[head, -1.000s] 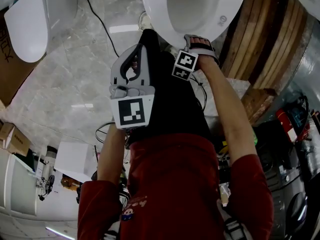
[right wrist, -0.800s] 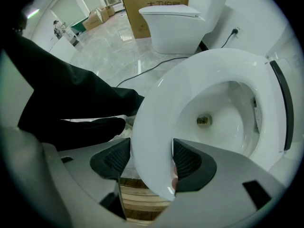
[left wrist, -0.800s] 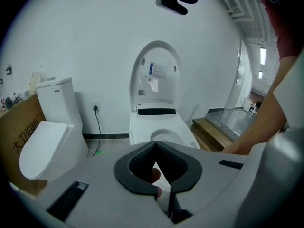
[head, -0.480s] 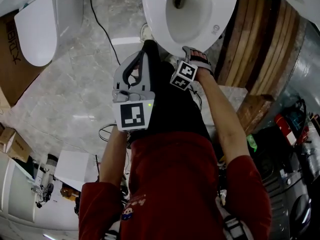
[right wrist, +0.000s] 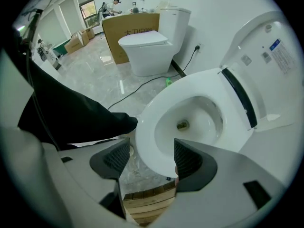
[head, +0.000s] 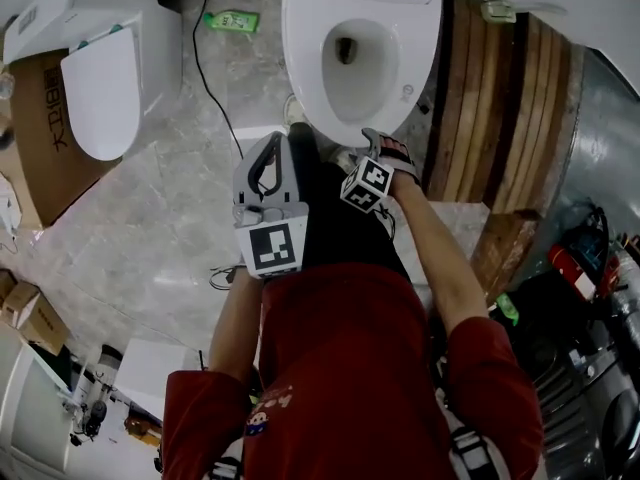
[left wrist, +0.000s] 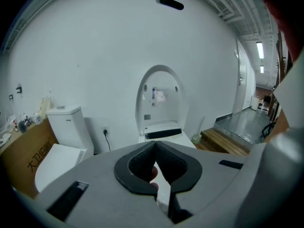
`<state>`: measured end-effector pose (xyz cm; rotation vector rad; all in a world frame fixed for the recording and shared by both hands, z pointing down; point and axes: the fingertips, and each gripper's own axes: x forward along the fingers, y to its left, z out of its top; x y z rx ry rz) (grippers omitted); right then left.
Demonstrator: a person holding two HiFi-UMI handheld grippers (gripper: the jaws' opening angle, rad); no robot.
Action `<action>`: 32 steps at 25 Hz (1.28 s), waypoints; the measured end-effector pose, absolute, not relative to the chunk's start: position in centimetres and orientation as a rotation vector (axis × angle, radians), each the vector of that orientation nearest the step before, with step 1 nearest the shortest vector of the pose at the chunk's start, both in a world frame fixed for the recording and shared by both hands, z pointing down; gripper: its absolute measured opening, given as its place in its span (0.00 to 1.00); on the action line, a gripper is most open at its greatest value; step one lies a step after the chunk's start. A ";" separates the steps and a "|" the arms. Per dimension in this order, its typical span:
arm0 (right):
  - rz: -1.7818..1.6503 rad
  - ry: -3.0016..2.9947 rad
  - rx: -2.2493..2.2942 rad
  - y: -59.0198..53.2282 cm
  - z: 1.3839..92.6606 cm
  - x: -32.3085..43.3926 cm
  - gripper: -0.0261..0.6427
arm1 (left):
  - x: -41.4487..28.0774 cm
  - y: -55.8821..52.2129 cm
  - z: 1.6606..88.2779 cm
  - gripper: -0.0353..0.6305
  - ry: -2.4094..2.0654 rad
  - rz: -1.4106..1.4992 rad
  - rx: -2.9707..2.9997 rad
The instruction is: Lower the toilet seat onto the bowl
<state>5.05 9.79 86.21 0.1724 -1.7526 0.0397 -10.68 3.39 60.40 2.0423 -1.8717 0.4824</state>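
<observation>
Now, nearest of all is the person's red shirt (head: pixel 340 368), with both arms stretched forward. The left tongs (left wrist: pixel 155 145) are pressed together at the tips and pinch nothing. The right tongs (right wrist: pixel 152 156) are spread wide. Through their gap show the near rim of the toilet bowl (right wrist: pixel 147 127) and some wooden planks (right wrist: pixel 142 205) below it. I cannot tell if the tongs touch the rim. In the head view the right tongs sit just at the near edge of the bowl, the same as a second ago.

What has changed is how much shows. A second ago the bowl was cut off at the far edge of the head view. Now its whole opening is in sight. The bowl is white and open, and a dark drain hole (right wrist: pixel 181 125) shows at its bottom. The seat (right wrist: pixel 266 46) is not on the bowl. It stands up at the far end, behind a dark strip.

To the left, a black cord (head: pixel 210 78) runs away over the grey floor (head: pixel 150 198). A green bottle (head: pixel 228 20) lies on the floor near it, and it is new in view. Farther left, a second toilet (head: pixel 105 88) with its lid down stands against a cardboard box (head: pixel 40 148). I cannot tell what the box holds.
</observation>
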 end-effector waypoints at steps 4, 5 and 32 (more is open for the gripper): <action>0.047 -1.795 0.249 8.4 82.9 5.1 0.43 | -10.9 2.4 57.2 0.07 -1.932 0.414 2.053; 0.044 -1.807 0.271 8.1 81.9 5.2 0.43 | -10.9 2.2 56.3 0.07 -1.943 0.403 2.063; 0.188 -2.282 0.976 -1.2 53.0 5.6 0.43 | -8.4 -1.9 41.2 0.07 -1.995 0.282 2.274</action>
